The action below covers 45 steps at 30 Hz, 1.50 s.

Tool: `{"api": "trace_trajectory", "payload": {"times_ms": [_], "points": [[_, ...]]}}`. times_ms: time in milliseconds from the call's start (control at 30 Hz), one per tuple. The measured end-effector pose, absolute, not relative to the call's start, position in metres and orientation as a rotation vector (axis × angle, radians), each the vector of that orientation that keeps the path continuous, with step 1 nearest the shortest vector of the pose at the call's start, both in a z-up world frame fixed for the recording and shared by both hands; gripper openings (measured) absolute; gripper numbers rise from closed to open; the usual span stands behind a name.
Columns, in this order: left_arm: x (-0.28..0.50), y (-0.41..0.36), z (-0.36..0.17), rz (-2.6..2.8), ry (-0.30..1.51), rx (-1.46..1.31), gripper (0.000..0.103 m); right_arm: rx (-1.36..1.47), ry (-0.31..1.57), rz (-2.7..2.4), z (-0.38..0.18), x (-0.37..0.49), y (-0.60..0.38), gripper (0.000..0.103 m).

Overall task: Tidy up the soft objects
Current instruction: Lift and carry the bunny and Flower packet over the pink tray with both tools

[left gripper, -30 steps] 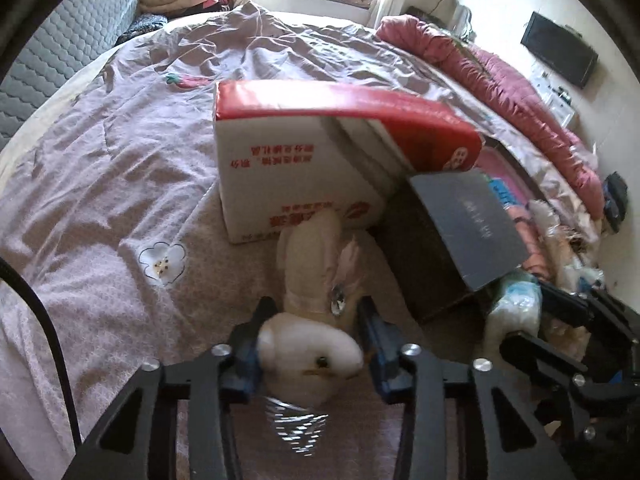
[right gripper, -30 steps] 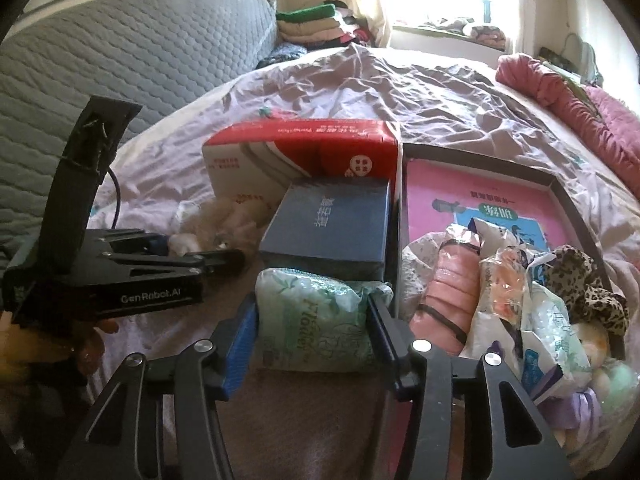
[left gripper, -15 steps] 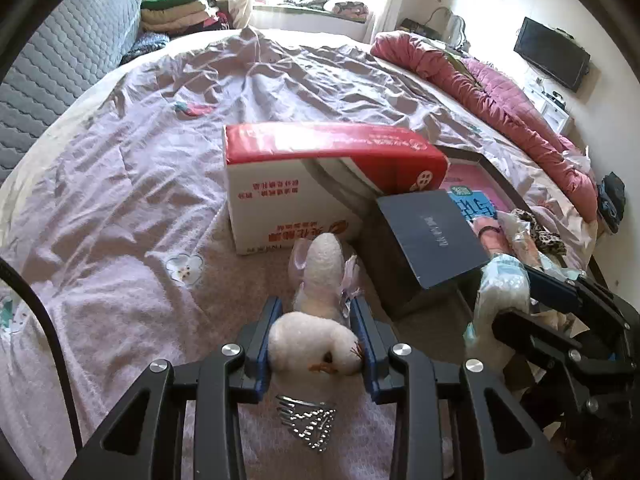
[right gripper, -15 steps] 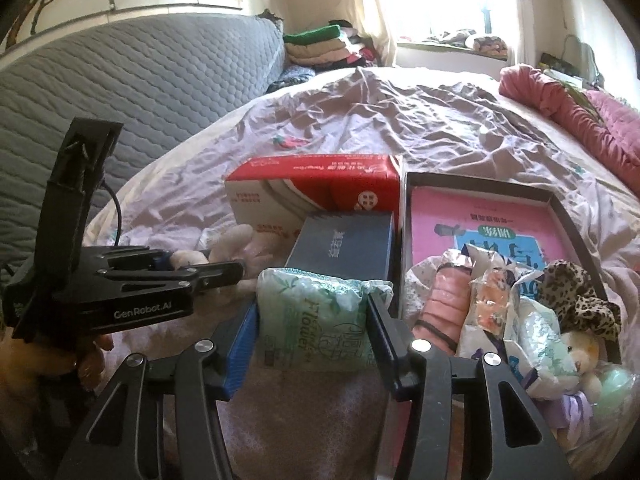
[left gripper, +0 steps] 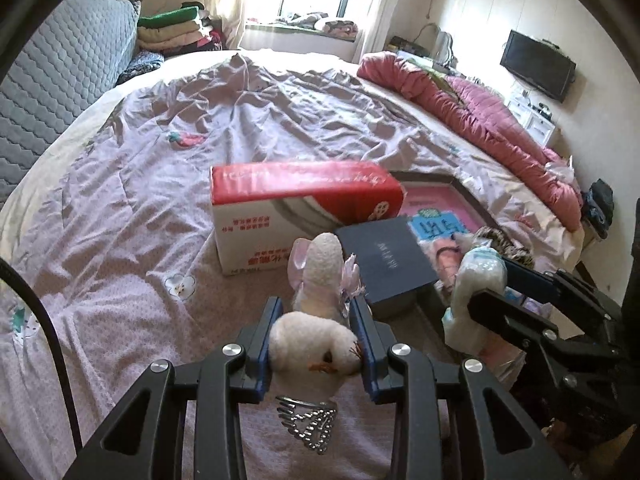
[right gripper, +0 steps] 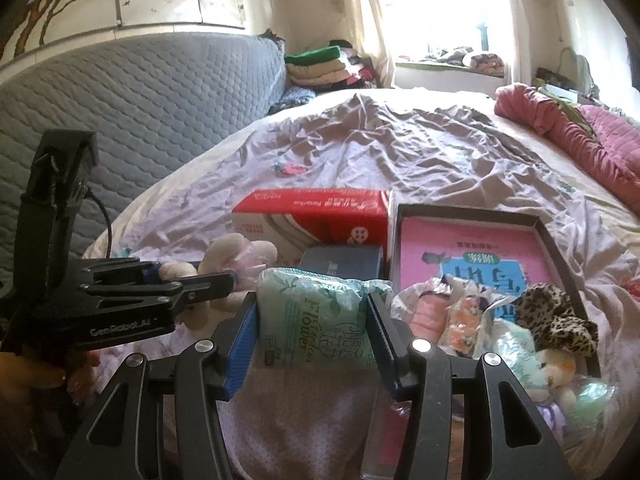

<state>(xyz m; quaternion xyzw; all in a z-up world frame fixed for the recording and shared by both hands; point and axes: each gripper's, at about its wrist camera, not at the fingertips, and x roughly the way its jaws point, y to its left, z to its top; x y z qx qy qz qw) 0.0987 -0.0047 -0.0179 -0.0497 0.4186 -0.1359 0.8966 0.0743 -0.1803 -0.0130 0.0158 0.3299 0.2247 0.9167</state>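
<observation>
Left hand-held gripper (left gripper: 317,340): its blue pads press on both sides of the white plush toy (left gripper: 314,346); the jaws are only partly open, as wide as the toy's head.
White plush toy: it is held above the bed sheet (left gripper: 140,208), the head between the pads, the long ears pointing forward toward the red and white carton (left gripper: 296,216); a small silver crown (left gripper: 308,426) hangs under the head.
Right hand-held gripper (right gripper: 312,334): the pads are closed on the green tissue pack (right gripper: 316,322), one on each side; the jaws stand about half open.
Green tissue pack: it is held in the air, in front of the dark blue box (right gripper: 340,266) and just left of the tray (right gripper: 556,252).
Tray: a dark, shallow tray lying on the bed with a pink book (right gripper: 460,256) inside; on its near end lies a heap of soft things, among them a leopard-print cloth (right gripper: 552,316) and a small doll (right gripper: 556,364).
Red and white carton: it stands on the sheet, beside the tray and behind the dark blue box.
Bed: covered by a wrinkled lilac sheet; a red quilt (left gripper: 480,120) lies along its far right edge.
Person: only a hand (right gripper: 36,372) under the left hand-held gripper shows, in the right wrist view.
</observation>
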Motion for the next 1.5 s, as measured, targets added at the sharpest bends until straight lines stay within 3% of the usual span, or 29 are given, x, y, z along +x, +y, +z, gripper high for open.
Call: {"api": "trace_trajectory", "payload": {"times_ms": [667,1500], "points": [[0.076,-0.058,0.028,-0.348,0.790,-0.053,0.035,0.115,0.598,0.370,0.018,0.063,-0.245,0.054],[0.083,-0.155,0.023,-0.470,0.833,0.006,0.035,0.249,0.548,0.149,0.029,0.050,-0.382,0.054]]}}
